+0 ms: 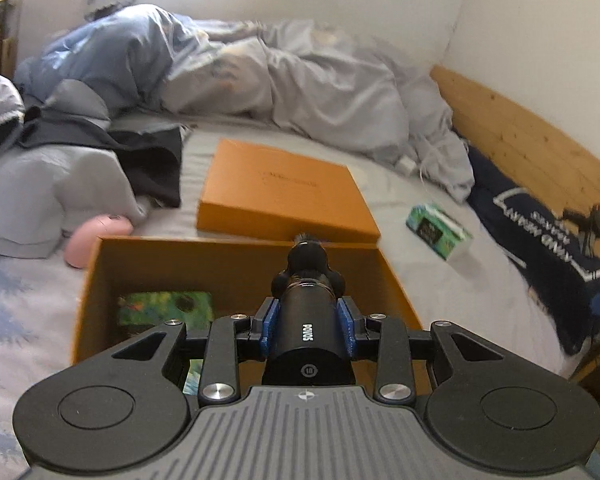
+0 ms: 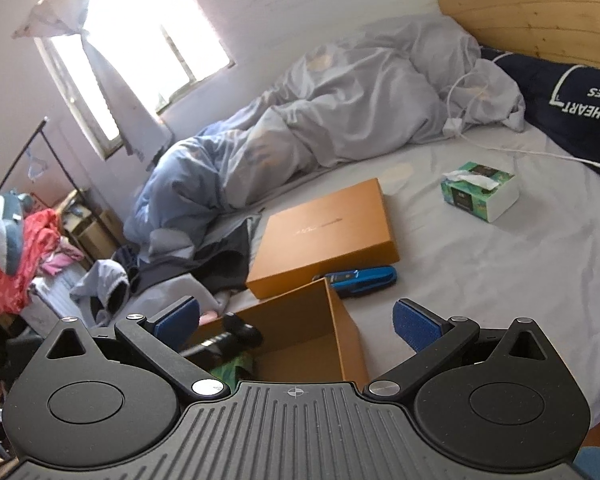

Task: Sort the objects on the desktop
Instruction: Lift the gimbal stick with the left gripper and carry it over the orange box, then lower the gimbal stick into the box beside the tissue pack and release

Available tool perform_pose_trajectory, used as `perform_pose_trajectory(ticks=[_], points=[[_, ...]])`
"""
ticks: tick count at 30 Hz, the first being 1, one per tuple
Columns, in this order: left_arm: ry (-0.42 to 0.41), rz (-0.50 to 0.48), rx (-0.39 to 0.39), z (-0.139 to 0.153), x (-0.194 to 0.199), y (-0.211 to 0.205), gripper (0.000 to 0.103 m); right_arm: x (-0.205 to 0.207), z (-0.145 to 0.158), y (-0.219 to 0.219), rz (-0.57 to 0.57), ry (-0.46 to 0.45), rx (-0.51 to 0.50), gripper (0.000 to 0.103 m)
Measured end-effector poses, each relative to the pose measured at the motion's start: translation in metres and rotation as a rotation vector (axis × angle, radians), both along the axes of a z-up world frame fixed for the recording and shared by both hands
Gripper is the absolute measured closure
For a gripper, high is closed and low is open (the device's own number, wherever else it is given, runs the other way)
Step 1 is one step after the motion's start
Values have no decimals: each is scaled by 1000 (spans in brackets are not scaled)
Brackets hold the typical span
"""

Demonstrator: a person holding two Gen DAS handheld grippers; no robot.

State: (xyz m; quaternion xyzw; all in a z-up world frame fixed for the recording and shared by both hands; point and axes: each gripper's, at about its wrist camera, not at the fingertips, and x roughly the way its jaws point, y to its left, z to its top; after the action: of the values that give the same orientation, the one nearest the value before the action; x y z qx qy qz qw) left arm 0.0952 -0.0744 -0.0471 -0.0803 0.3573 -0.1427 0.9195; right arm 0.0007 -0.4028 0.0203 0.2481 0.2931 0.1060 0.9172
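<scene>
Black shaver [image 1: 306, 316] clamped in left gripper [image 1: 307, 320], hovering over open orange box [image 1: 236, 268] (green pack [image 1: 165, 307] already inside). Step: placing. Next, lower and release. Right gripper [image 2: 296, 320] spread wide, empty; blue stapler [image 2: 362, 279] beside box likely next.

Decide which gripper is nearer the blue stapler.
Right. The right gripper hangs open just short of the stapler; the left gripper holds a black tool over the box.
</scene>
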Motion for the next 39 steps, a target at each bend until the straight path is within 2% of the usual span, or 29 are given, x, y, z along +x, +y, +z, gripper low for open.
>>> perform_pose_trajectory(ticks=[11,16,23,34,39], points=[[108,24,65,-31,28,-25,68,4,-6,-13,-35,46,23,0],[131,-4,140,-38,45,-37,68,4,-8,-18,-53,51,28,0],[148,-57,205,-53,56,-53,68,6,-10,-23,-70,60,34,0],[238,-117,245,-68,47,-48,68,8,-14,-21,-62,77,46,0],[289,-106,260,-82,44,-42,68,7,-13,-20,-56,76,40,0]])
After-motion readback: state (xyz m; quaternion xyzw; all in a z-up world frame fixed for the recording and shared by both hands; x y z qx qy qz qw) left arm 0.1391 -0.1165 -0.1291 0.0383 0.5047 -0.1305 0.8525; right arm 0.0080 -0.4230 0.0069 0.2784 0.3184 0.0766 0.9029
